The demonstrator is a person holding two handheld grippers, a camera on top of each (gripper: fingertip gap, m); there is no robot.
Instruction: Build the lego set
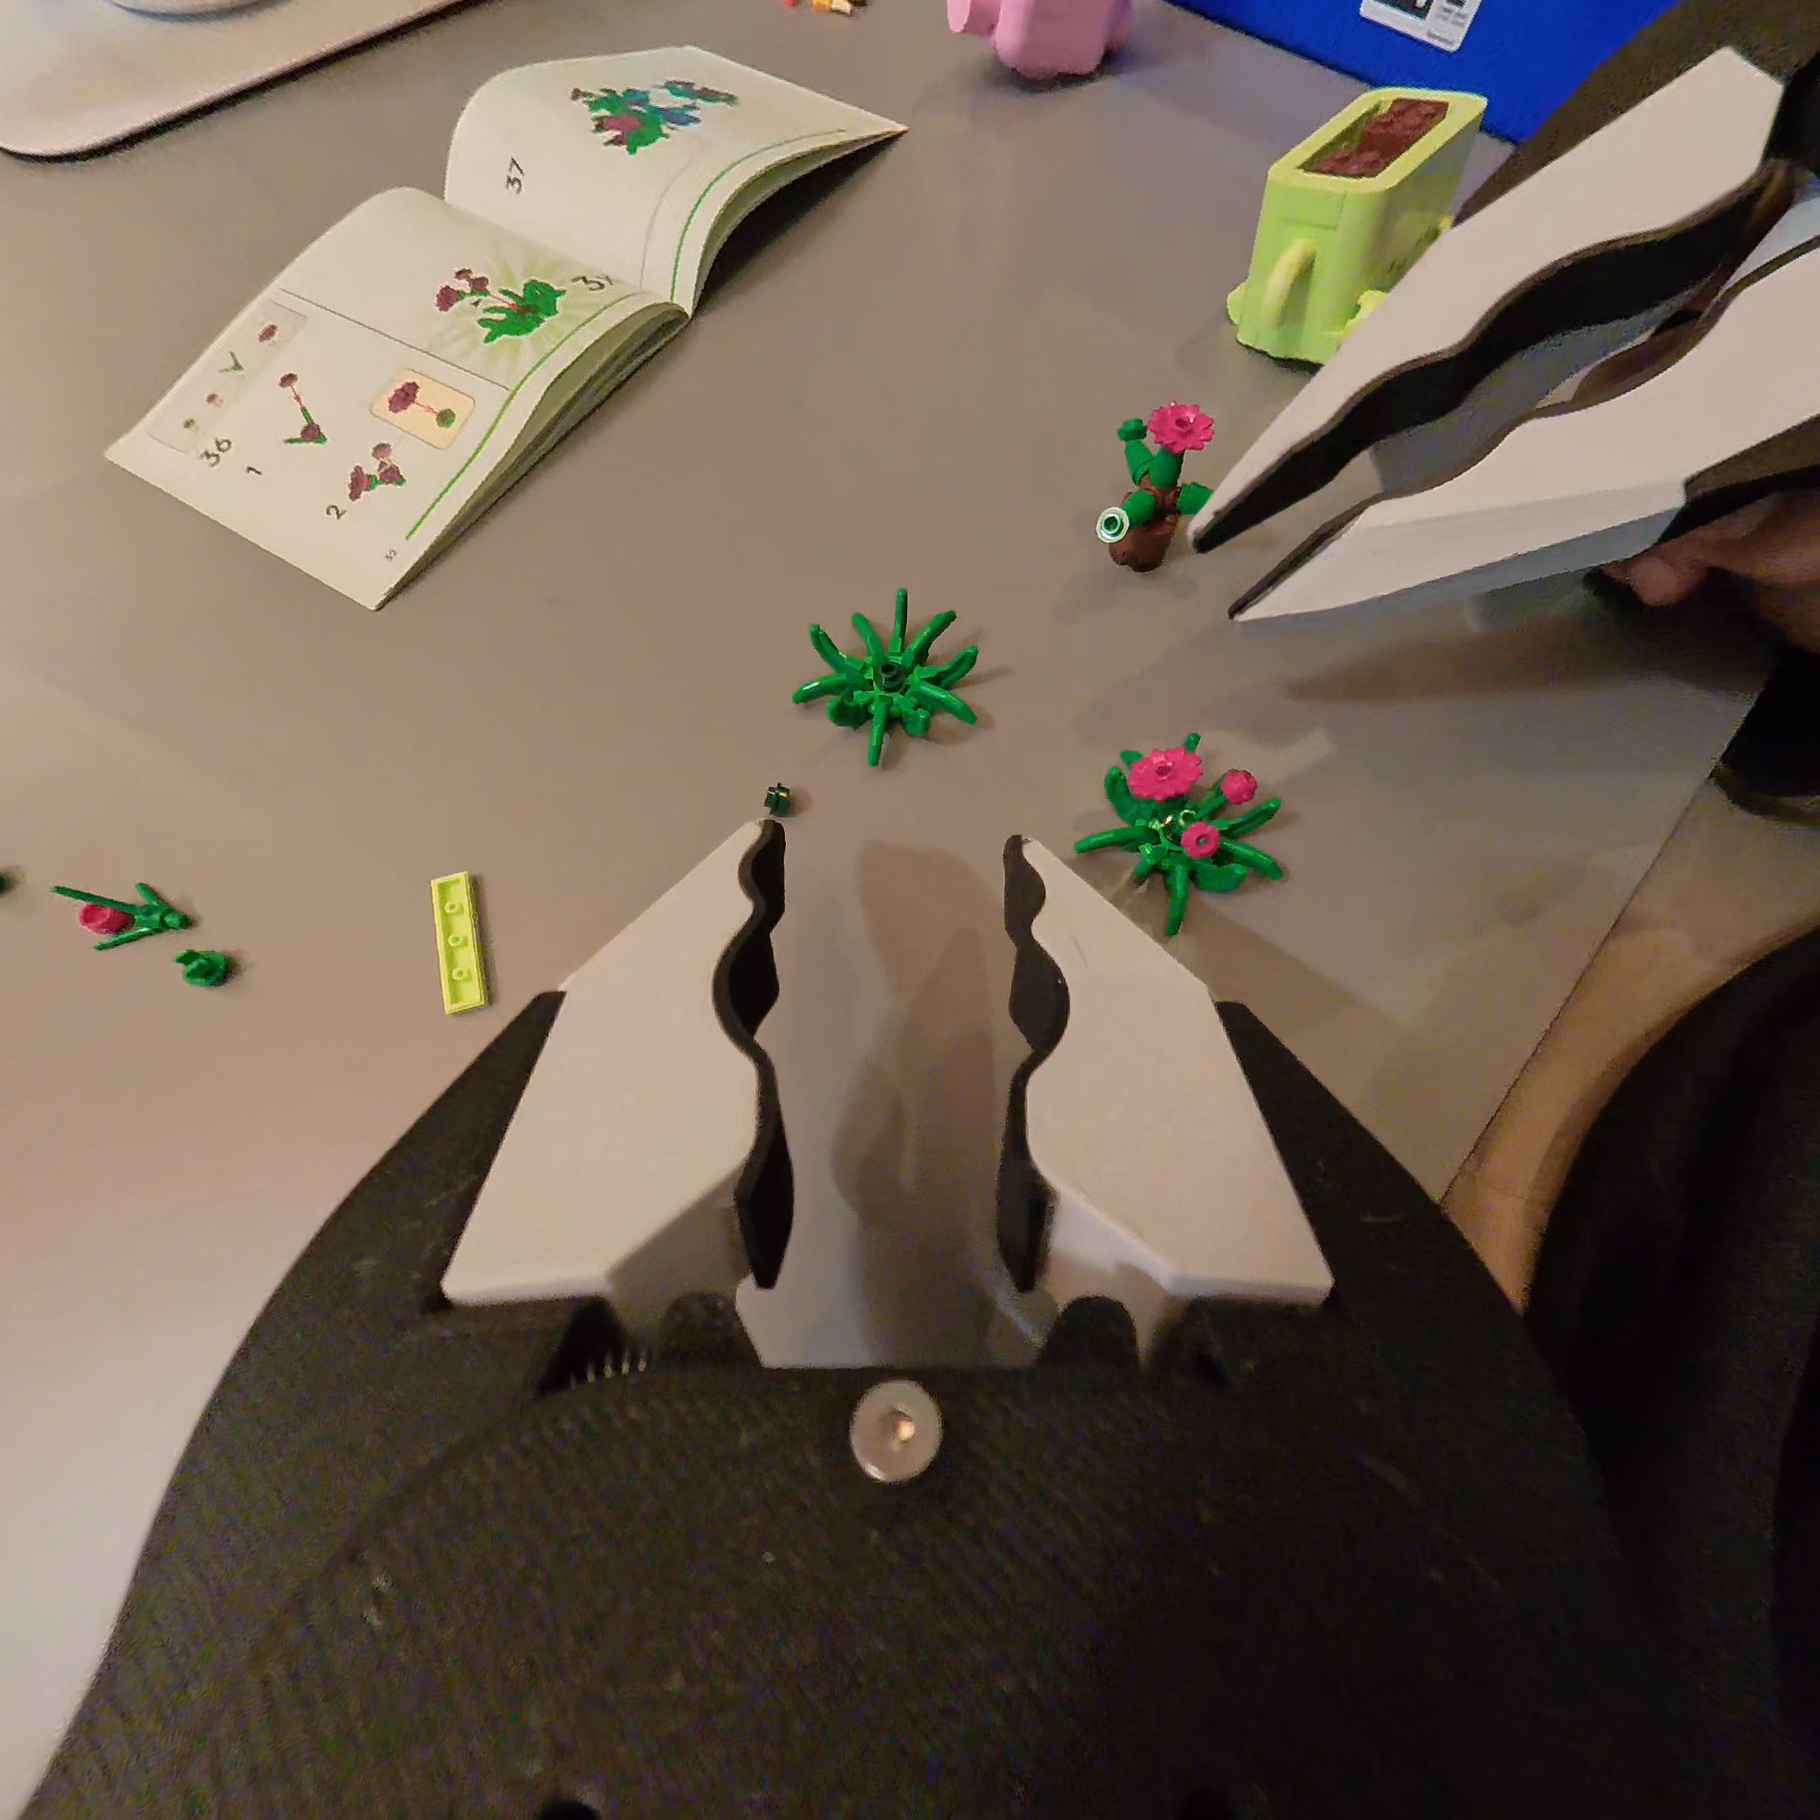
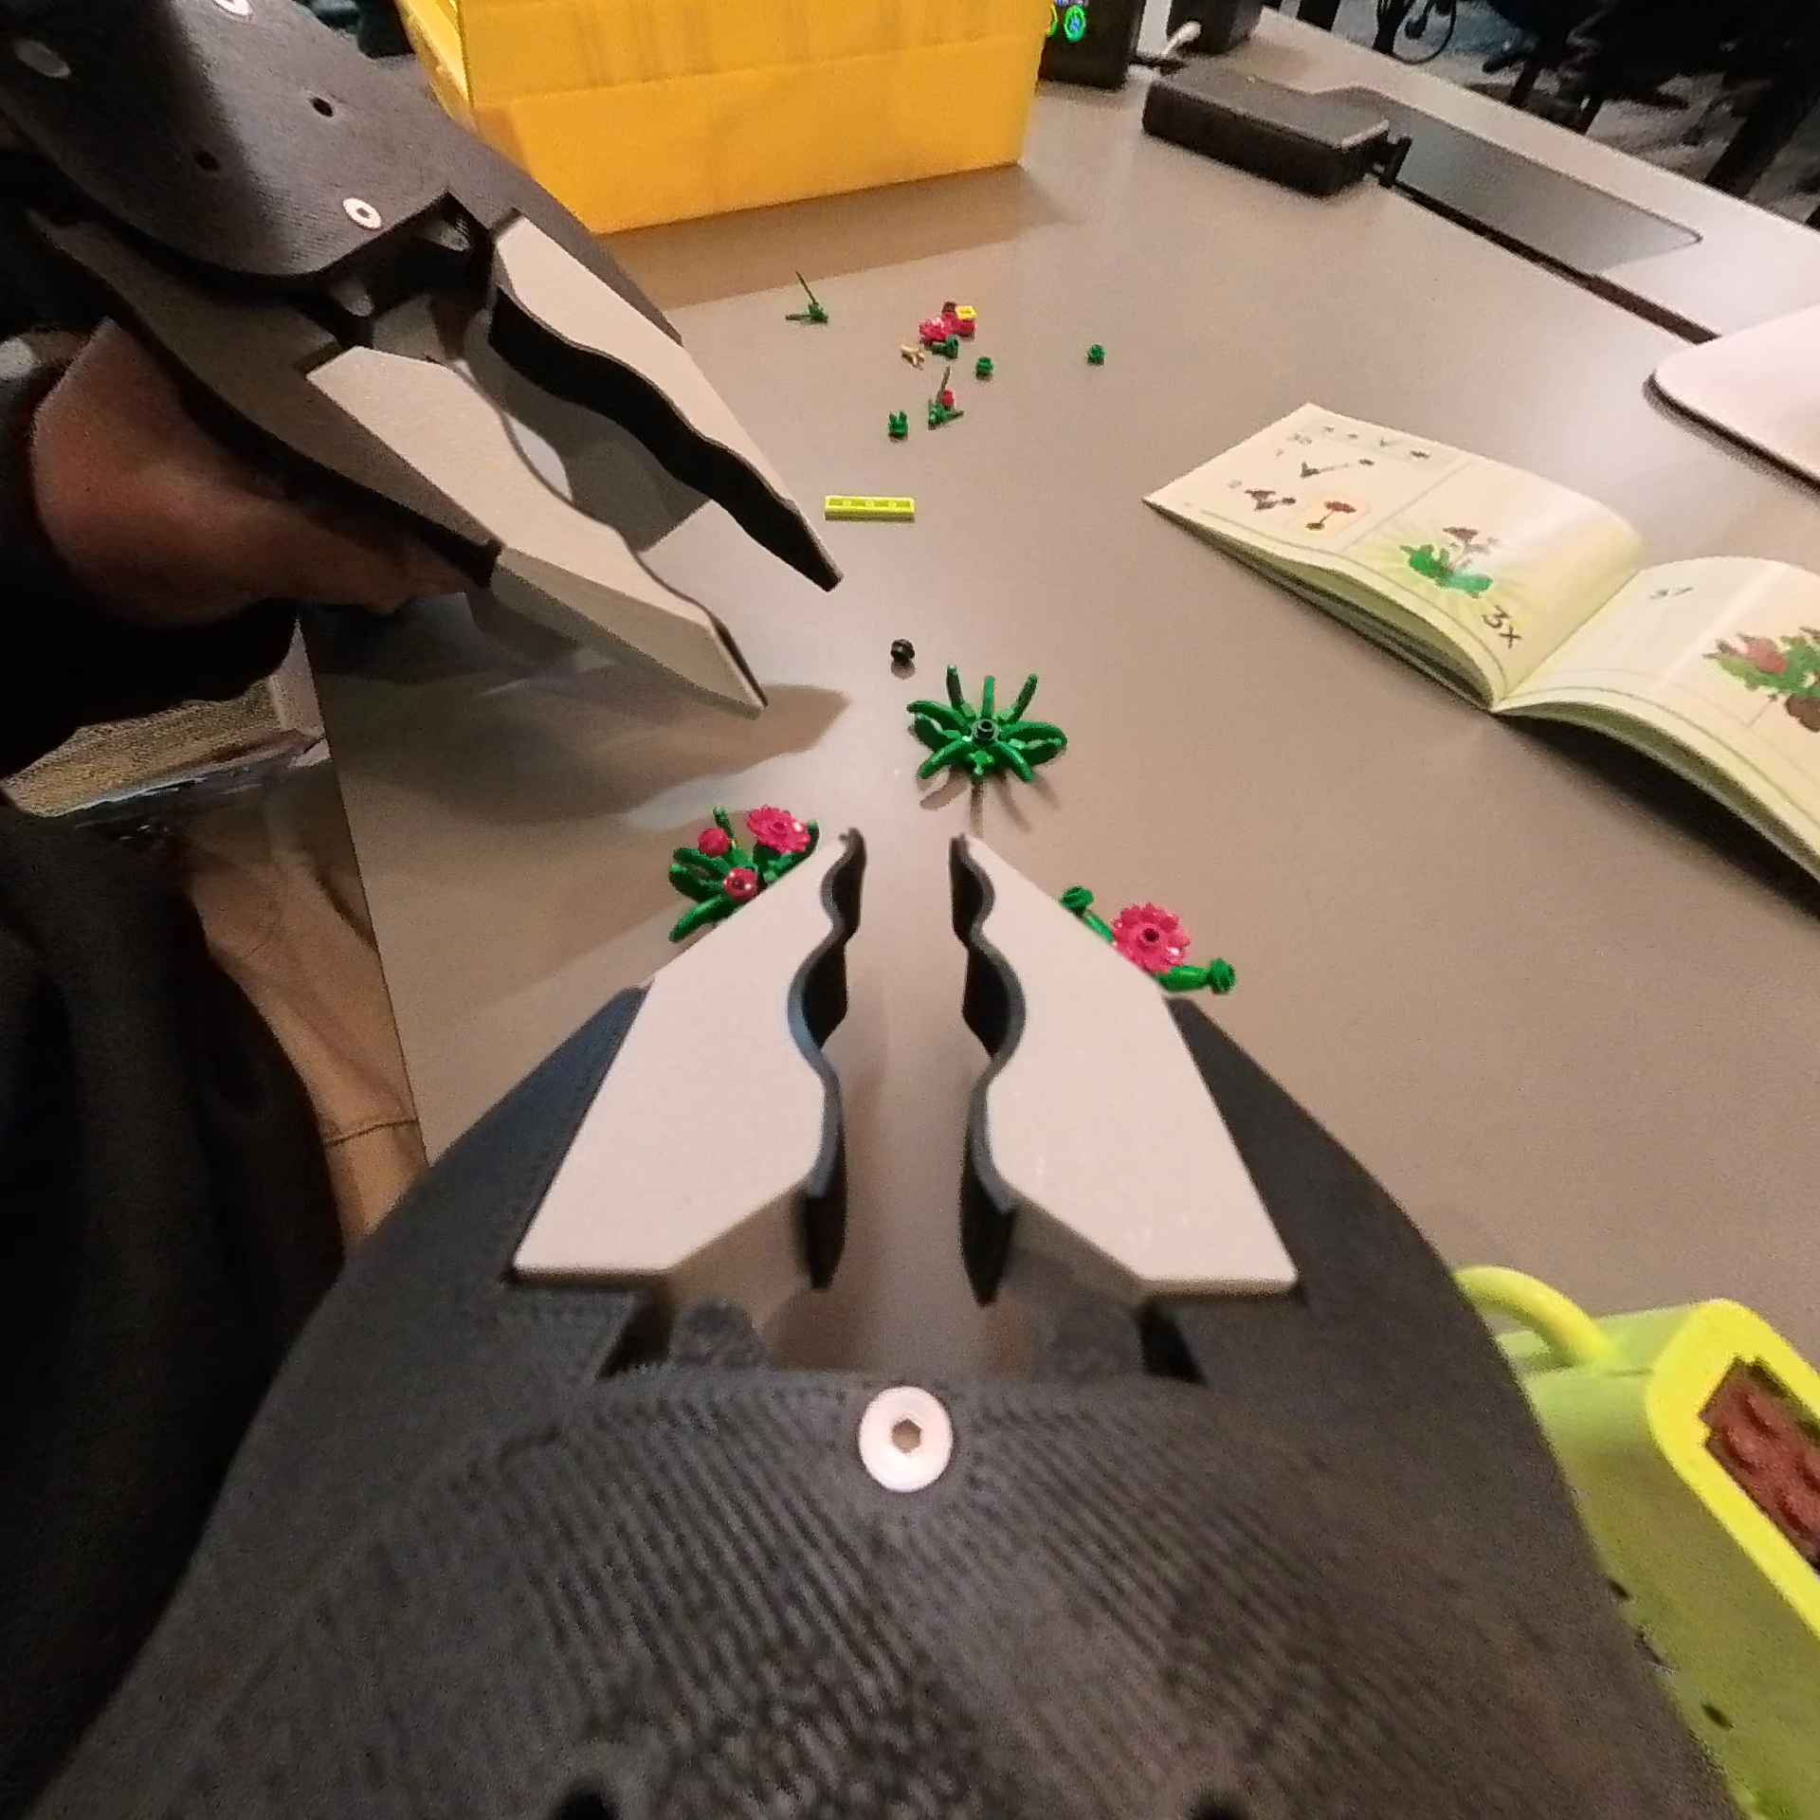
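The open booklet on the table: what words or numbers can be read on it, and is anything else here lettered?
I do not repeat writing from the pictures; here is where it stands.
Instruction booklet: printed numerals for pages and steps, on both open pages beside the drawings.
White label on the blue object: small print, too blurred to read.
Lime pot: no writing visible.
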